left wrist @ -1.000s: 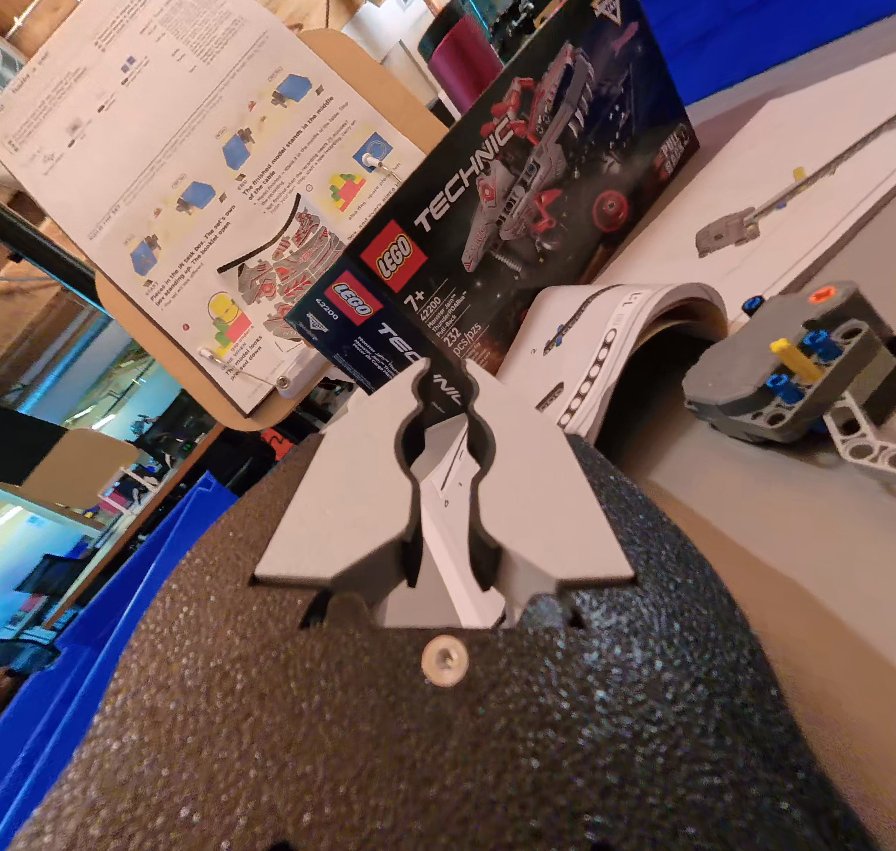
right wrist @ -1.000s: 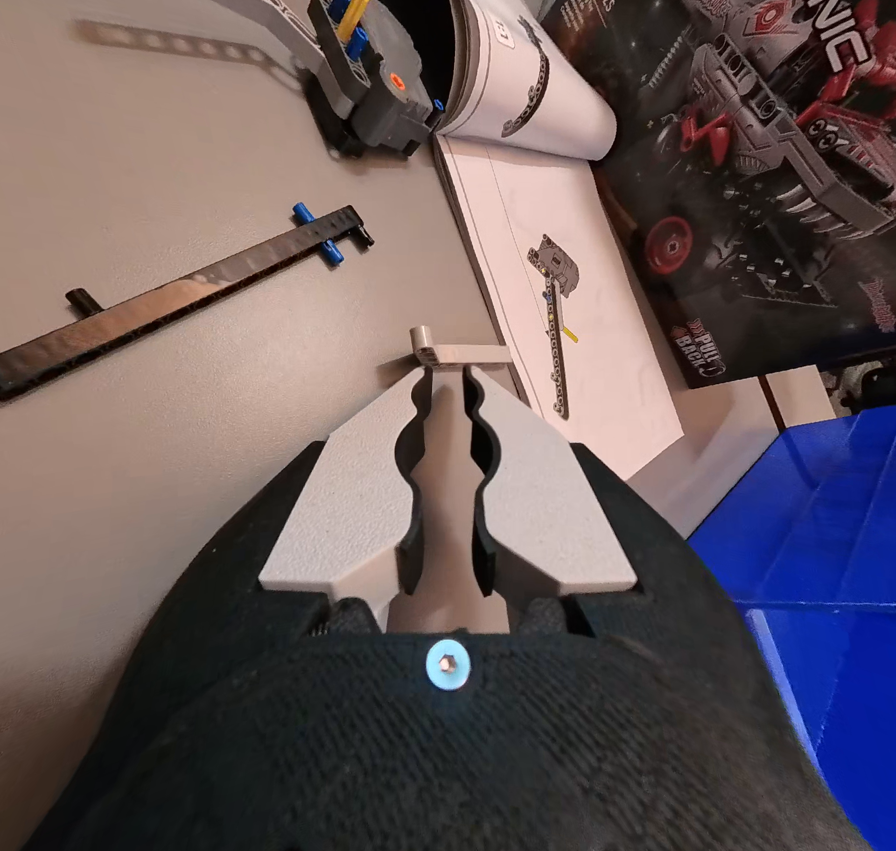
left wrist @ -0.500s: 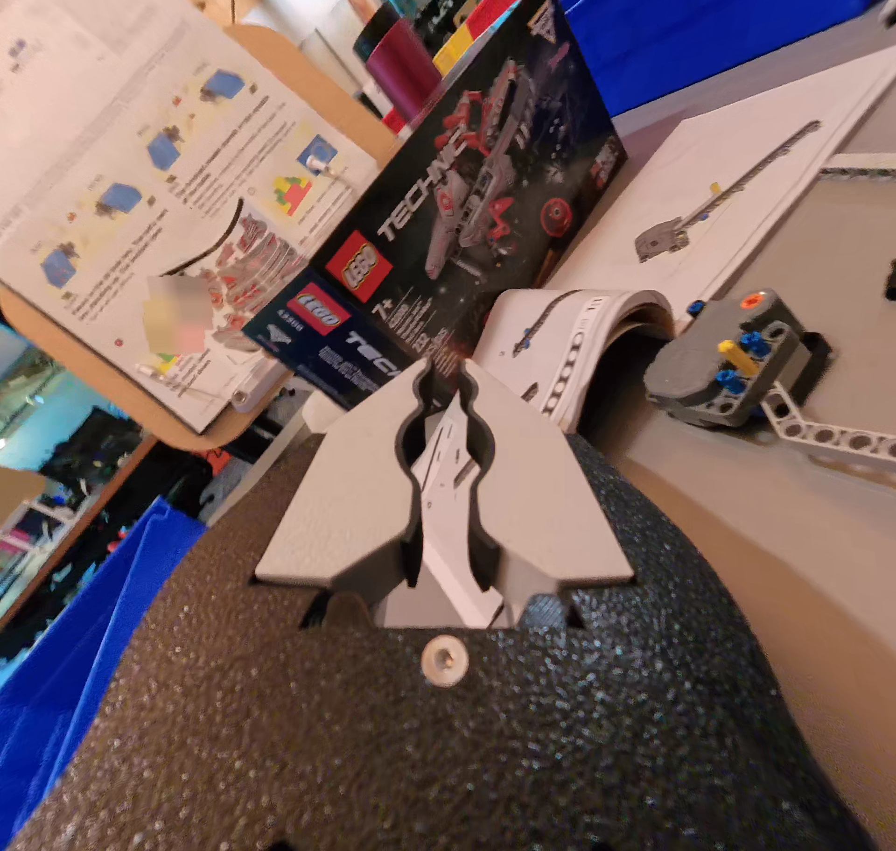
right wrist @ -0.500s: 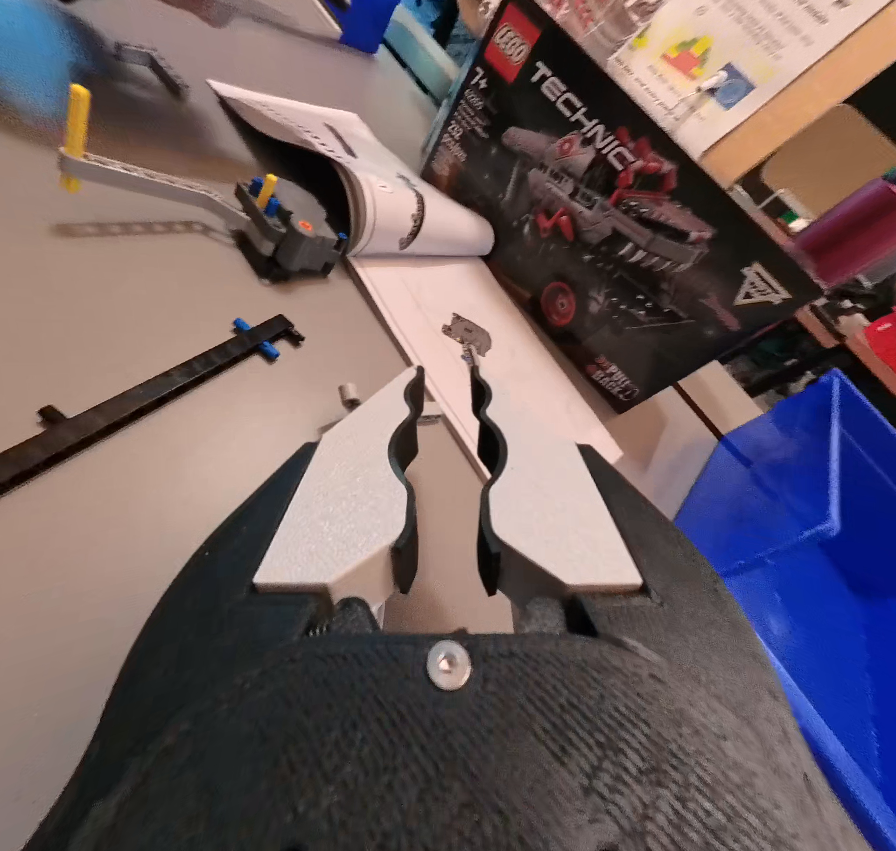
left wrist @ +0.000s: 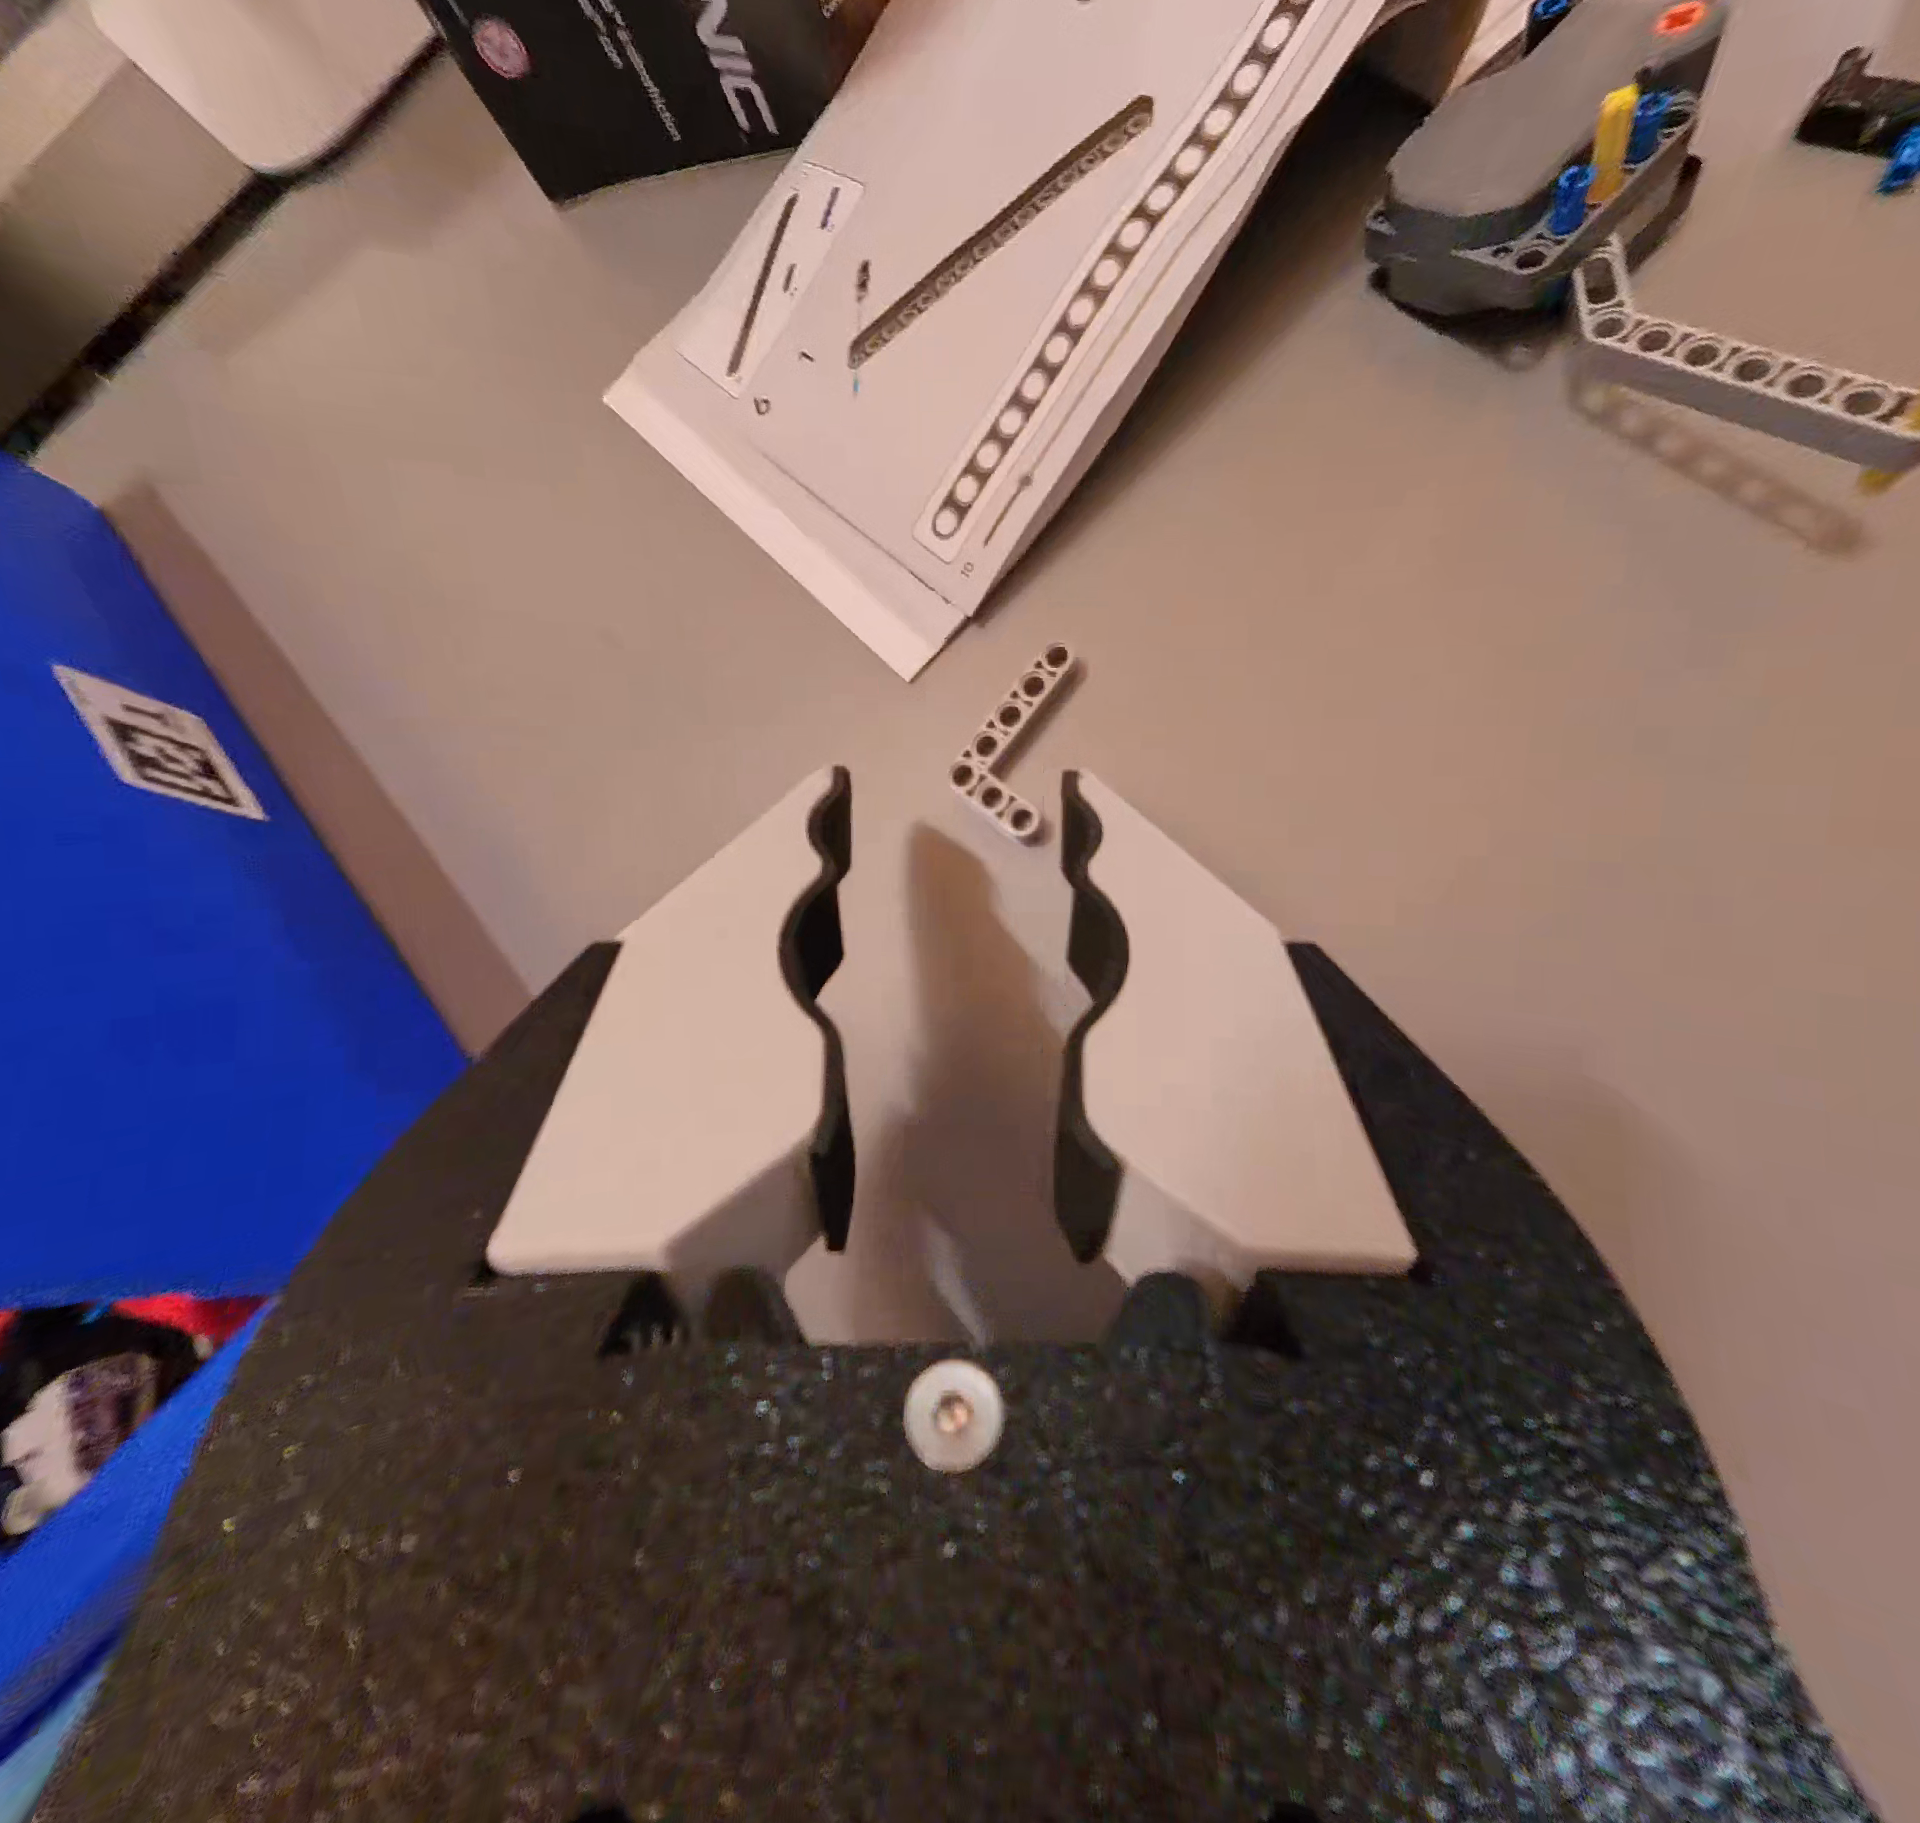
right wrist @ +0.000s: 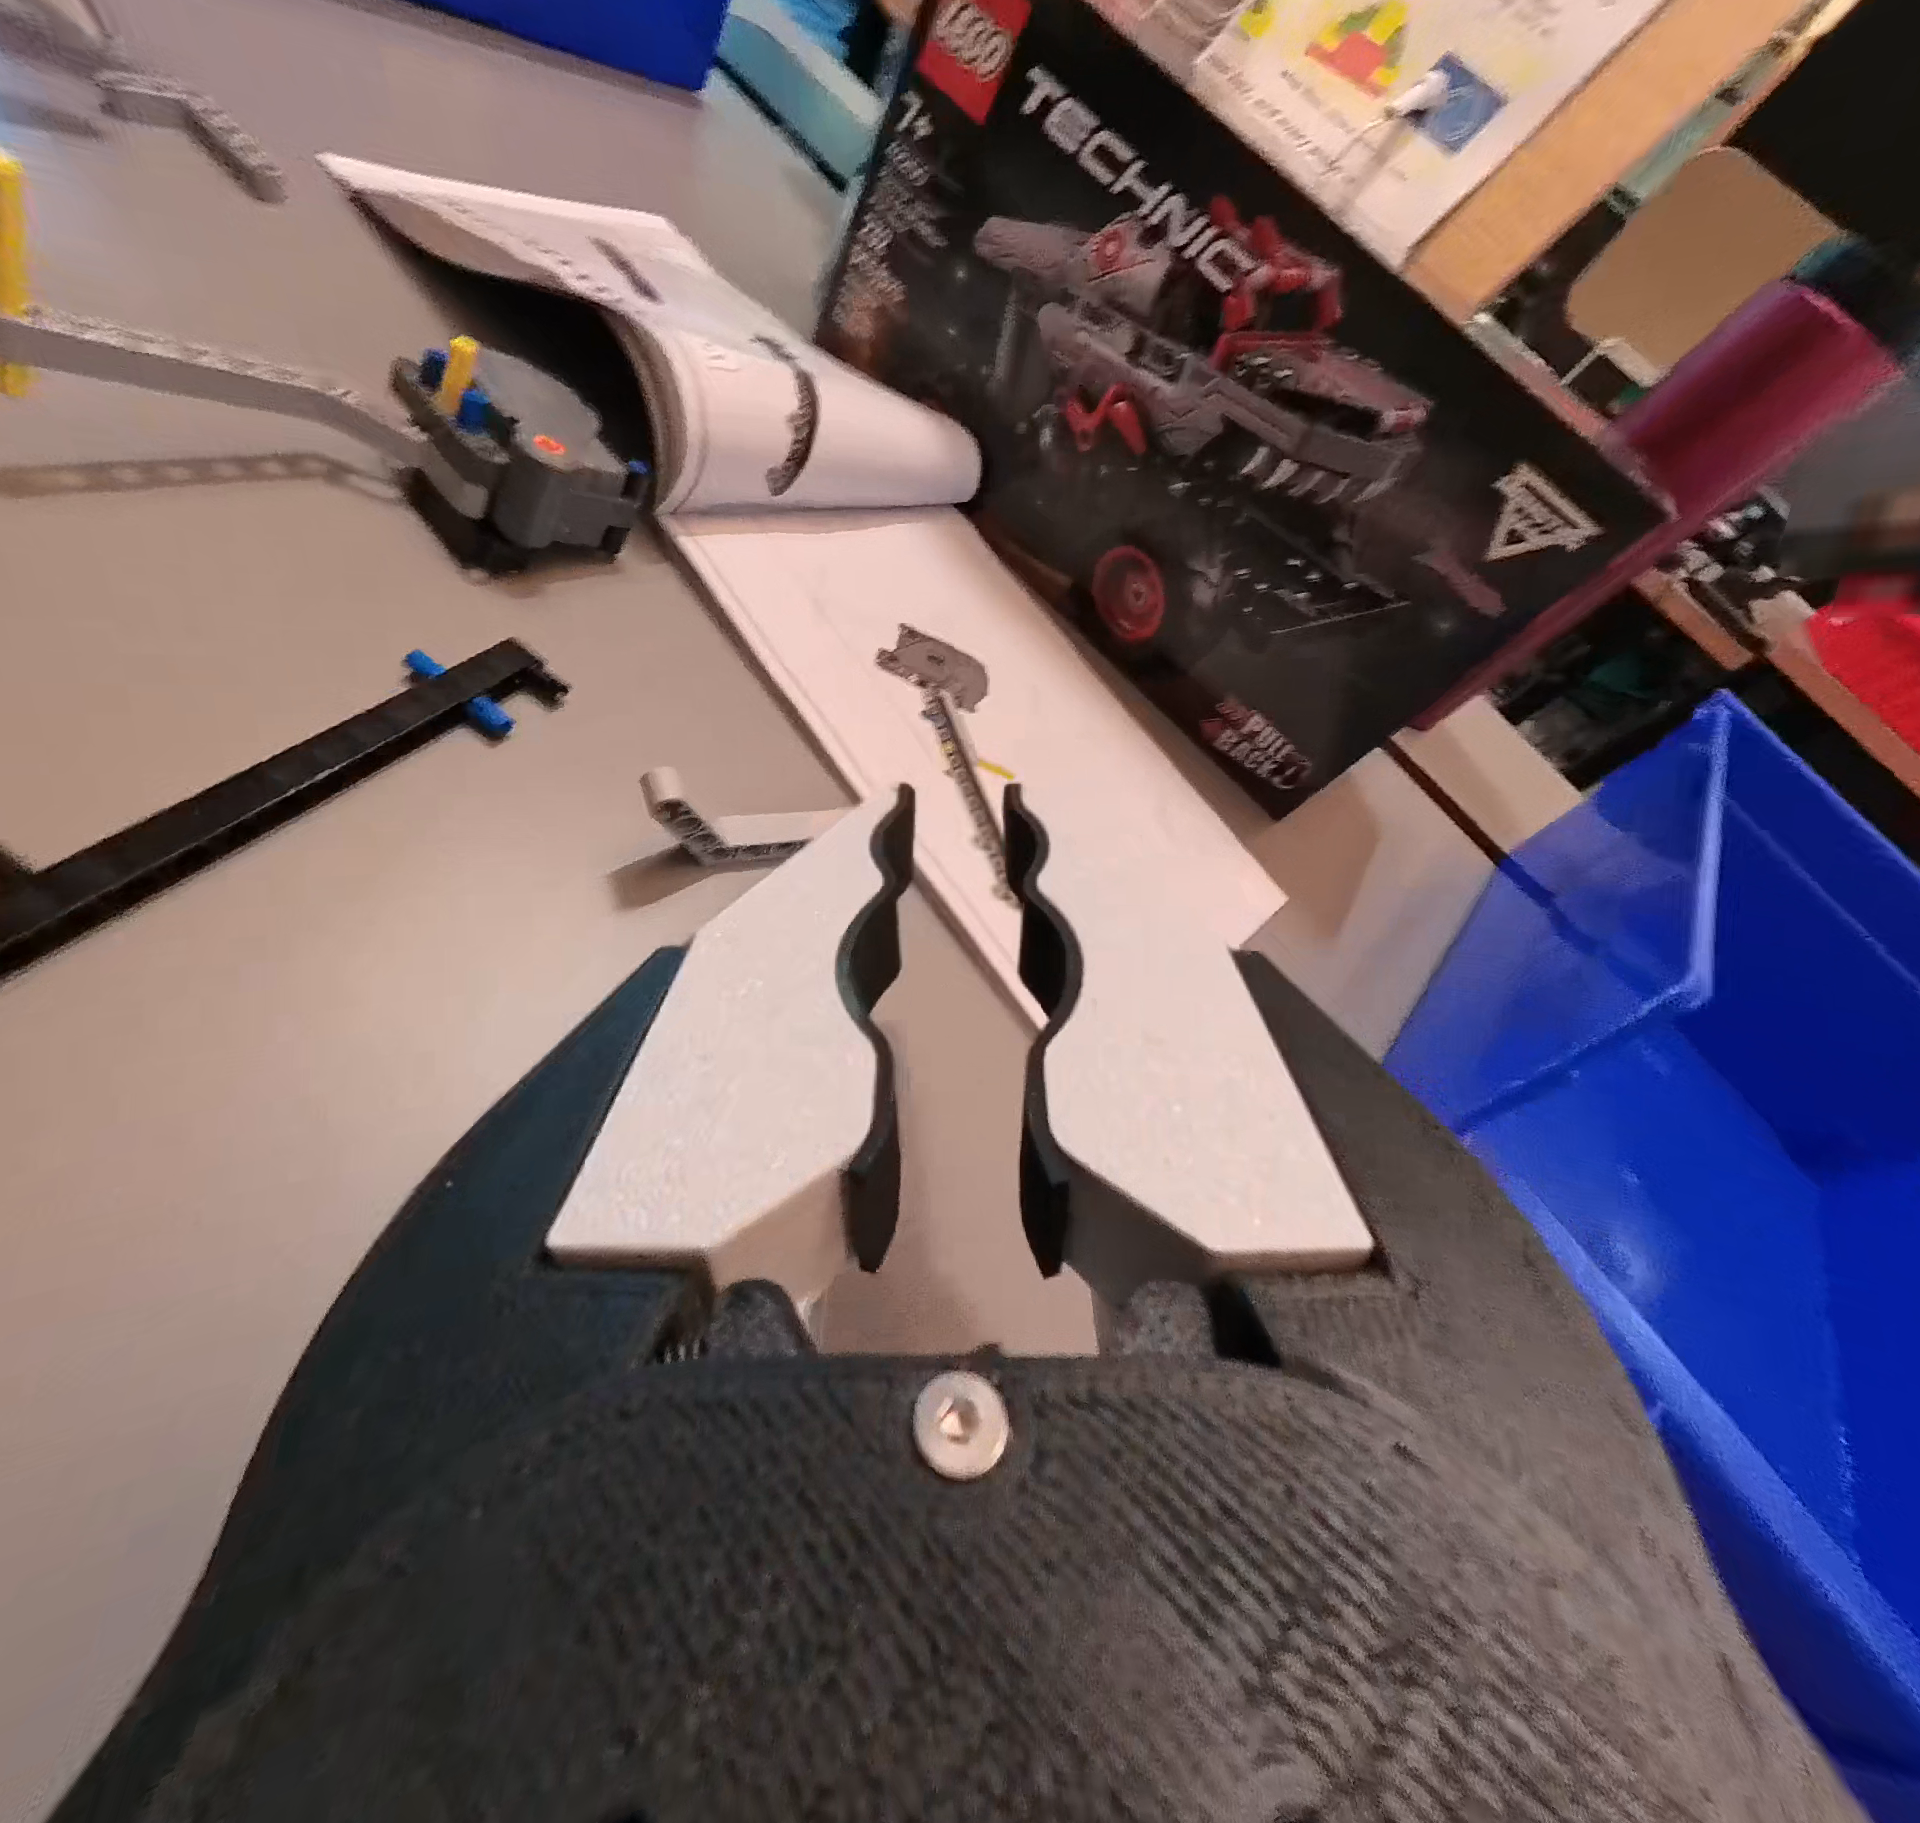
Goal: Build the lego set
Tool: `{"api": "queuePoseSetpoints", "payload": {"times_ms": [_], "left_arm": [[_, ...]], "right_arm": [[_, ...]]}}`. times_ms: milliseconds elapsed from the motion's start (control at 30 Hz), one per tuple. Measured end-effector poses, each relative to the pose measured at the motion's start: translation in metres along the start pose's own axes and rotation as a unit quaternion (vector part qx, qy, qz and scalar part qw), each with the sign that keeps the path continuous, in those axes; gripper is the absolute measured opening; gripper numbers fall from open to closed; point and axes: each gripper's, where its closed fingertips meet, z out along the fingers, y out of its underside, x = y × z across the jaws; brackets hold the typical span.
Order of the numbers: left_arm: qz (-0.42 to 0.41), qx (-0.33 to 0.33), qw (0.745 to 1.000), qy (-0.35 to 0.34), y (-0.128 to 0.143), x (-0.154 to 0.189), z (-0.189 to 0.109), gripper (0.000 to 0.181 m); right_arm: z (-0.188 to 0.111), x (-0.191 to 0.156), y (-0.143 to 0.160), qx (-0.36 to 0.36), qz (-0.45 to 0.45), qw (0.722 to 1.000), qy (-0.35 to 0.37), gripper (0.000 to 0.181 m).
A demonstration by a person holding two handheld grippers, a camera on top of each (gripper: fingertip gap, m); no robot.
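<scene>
My left gripper (left wrist: 956, 797) is open and empty, low over the grey table. A small light grey L-shaped beam (left wrist: 1013, 745) lies flat just ahead of its tips, nearer the right finger. My right gripper (right wrist: 958, 807) is empty, its jaws a little apart, over the edge of the open instruction booklet (right wrist: 883, 630). A second small grey L-shaped beam (right wrist: 717, 828) lies on the table just left of its left finger. The dark grey motor block (right wrist: 530, 485) with a long light grey beam (left wrist: 1745, 391), blue pins and a yellow axle stands by the booklet's curled pages (left wrist: 1039, 267).
A long black beam (right wrist: 260, 765) with blue pins lies left of the right gripper. The set's box (right wrist: 1195, 402) stands behind the booklet. Blue bins flank the table, one on the left (left wrist: 156, 890) and one on the right (right wrist: 1714, 1046). A sheet on a board hangs above the box. Some 30 cm of space lies between my two pairs of fingers. To reach the dark grey motor block (right wrist: 530, 485) in a straight line is about 12 cm for my right fingers, about 15 cm for my left.
My left gripper has tipped down from facing the box to facing the table, and its jaws have opened. My right gripper has tilted up and moved right off the L-beam, jaws slightly wider.
</scene>
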Motion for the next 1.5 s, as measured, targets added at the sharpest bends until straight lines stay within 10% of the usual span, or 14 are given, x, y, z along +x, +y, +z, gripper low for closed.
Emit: {"api": "queuePoseSetpoints", "payload": {"times_ms": [433,700,933,1033,1267,1500], "left_arm": [[-0.047,-0.004,0.999,0.02,-0.003,0.011,0.006,0.028],[-0.014,0.032,0.999,0.01,-0.024,0.023,-0.003,0.027],[0.031,0.056,0.998,0.011,-0.038,0.042,-0.01,0.026],[0.061,0.13,0.989,0.029,-0.07,0.062,-0.029,0.026],[0.211,0.282,0.936,-0.013,-0.171,0.121,-0.082,0.032],[0.364,0.294,0.882,-0.056,-0.204,0.161,-0.079,0.031]], "right_arm": [[0.008,-0.05,0.01,-0.055,-0.091,0.988,-0.116,0.037],[0.025,-0.059,0.016,-0.11,-0.128,0.98,-0.105,0.014],[0.0,-0.04,-0.044,0.089,0.015,0.989,-0.114,0.005],[-0.032,-0.023,-0.102,0.256,0.186,0.935,-0.161,0.005],[-0.068,0.004,-0.15,0.433,0.5,0.67,-0.337,0.005],[-0.083,-0.02,-0.159,0.454,0.455,0.64,-0.421,0.005]]}}
